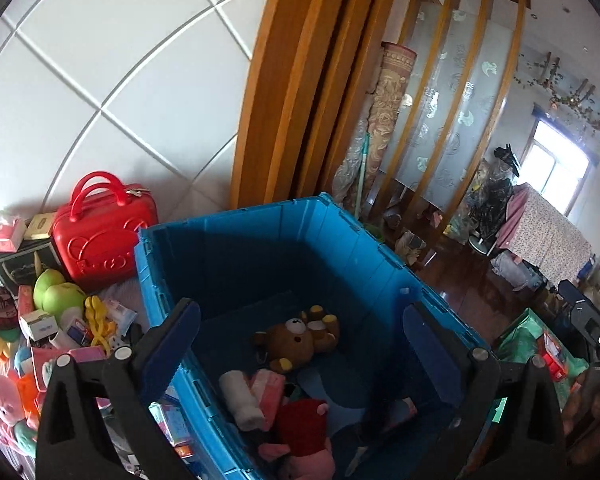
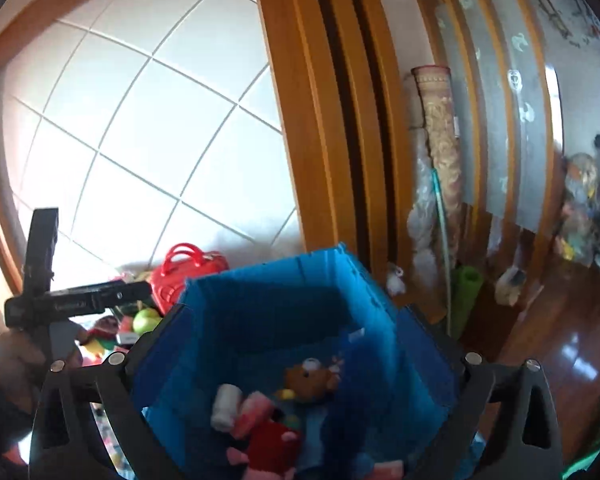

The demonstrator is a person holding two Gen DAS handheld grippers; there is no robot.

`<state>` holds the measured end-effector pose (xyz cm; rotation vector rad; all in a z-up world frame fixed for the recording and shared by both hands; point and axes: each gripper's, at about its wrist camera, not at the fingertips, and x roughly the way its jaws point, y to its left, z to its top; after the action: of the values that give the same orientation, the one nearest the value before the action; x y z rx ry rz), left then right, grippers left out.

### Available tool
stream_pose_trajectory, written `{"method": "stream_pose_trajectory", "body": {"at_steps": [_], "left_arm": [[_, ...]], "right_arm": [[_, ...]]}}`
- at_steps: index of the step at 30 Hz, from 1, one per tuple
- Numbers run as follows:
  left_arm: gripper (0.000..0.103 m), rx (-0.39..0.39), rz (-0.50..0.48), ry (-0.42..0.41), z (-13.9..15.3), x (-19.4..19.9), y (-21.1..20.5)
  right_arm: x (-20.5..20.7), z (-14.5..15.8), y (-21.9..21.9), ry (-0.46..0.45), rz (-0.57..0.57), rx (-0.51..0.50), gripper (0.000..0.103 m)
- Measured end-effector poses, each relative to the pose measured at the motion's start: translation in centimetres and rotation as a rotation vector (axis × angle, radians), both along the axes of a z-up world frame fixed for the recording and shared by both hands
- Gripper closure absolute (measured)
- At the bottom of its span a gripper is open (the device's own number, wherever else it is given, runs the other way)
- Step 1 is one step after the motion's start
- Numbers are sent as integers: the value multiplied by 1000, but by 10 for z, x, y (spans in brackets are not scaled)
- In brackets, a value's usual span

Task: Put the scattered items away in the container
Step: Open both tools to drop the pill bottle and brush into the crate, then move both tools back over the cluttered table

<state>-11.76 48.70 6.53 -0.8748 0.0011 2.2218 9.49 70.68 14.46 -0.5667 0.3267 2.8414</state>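
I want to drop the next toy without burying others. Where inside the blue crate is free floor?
Free: the far half of the blue plastic crate, behind the brown plush bear. Crowded: the near corner, with the white rolled cloth and red-and-pink plush toy.

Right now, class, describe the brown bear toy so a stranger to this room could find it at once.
Start at the big blue crate beside the wooden door frame. On its floor, toward the far side, lies the brown bear toy on its back. Unlike the rolled white cloth and the red and pink plush nearer the camera, it is brown with yellow ears and paws.
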Motion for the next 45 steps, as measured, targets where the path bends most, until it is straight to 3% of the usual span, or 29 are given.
{"method": "stream_pose_trajectory", "body": {"at_steps": [16, 21, 33, 45], "left_arm": [[0, -30, 136, -5, -14, -11, -84], [0, -43, 196, -21, -26, -12, -129], [0, -73, 409, -84, -59, -21, -281], [0, -146, 538, -193, -126, -15, -403]], "right_arm": [[-38, 3, -46, 27, 149, 6, 0], [-61, 2, -77, 17, 227, 12, 0], [-110, -14, -201, -46, 457, 51, 0], [-144, -69, -304, -171, 594, 59, 0]]}}
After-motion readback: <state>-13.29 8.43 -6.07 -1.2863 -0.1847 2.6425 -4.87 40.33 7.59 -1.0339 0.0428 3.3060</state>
